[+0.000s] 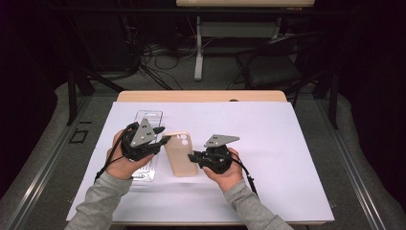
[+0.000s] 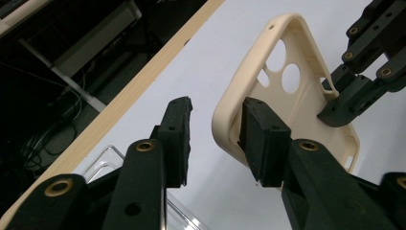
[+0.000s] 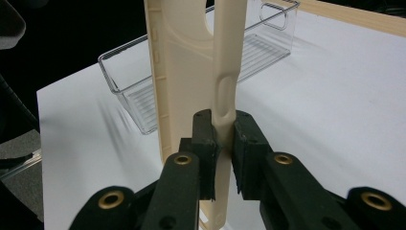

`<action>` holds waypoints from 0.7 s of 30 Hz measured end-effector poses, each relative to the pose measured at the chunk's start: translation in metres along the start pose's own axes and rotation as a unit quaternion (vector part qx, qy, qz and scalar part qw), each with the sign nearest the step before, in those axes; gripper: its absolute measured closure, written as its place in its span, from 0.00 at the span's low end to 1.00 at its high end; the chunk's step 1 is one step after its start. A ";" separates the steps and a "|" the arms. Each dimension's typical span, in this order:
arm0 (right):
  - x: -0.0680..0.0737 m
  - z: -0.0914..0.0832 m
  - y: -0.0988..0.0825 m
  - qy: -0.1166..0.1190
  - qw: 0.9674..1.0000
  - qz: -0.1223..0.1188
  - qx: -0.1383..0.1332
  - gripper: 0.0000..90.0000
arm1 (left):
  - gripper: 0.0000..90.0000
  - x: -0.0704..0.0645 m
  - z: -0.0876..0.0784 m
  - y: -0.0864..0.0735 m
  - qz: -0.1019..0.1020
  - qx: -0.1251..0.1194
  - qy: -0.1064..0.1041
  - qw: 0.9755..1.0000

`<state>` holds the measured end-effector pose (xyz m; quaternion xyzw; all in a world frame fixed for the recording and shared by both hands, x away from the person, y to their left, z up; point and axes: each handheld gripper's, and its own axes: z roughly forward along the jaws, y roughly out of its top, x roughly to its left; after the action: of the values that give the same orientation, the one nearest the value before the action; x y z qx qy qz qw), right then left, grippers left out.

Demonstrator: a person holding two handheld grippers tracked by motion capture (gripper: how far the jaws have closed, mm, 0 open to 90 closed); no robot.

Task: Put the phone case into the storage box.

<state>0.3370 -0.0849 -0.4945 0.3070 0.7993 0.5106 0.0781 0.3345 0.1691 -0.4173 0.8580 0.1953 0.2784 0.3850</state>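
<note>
The high camera looks forward and down over the whole counter point(image 1: 287, 143) from the person's side. Each hand-held gripper carries a close camera looking along its jaws. All three views share the beige case point(image 1: 181, 154) and the clear tray point(image 3: 191, 72).

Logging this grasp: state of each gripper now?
Left gripper: open, jaws straddling the phone case wall.
Right gripper: shut on the case's side wall.

Even overhead light falls on the white sheet point(image 1: 268, 143) covering the table point(image 1: 201, 96), making it bright while the room behind the table stays dim. Shadows beside the clear tray point(image 3: 201, 62) are soft and faint. Both gripper views blur slightly at their nearest edges.
</note>
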 end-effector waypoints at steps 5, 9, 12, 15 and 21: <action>0.000 0.001 0.000 0.000 1.000 0.000 0.003 0.90 | 0.76 0.000 -0.001 0.000 0.002 0.003 -0.001 1.000; 0.000 0.001 0.000 0.001 1.000 -0.001 0.004 0.90 | 0.78 0.000 0.000 0.000 0.003 0.005 -0.003 1.000; 0.000 0.001 0.000 0.002 1.000 0.000 0.005 0.90 | 0.80 0.000 0.000 0.000 0.004 0.006 -0.005 1.000; 0.000 0.001 0.000 0.003 1.000 0.000 0.006 0.90 | 0.82 0.000 0.000 0.000 0.006 0.010 -0.007 1.000; 0.000 0.001 -0.001 0.003 1.000 0.001 0.008 0.90 | 0.86 -0.001 0.000 0.000 0.008 0.013 -0.010 1.000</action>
<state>0.3374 -0.0840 -0.4956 0.3063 0.8033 0.5056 0.0727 0.3342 0.1684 -0.4176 0.8670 0.1880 0.2704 0.3739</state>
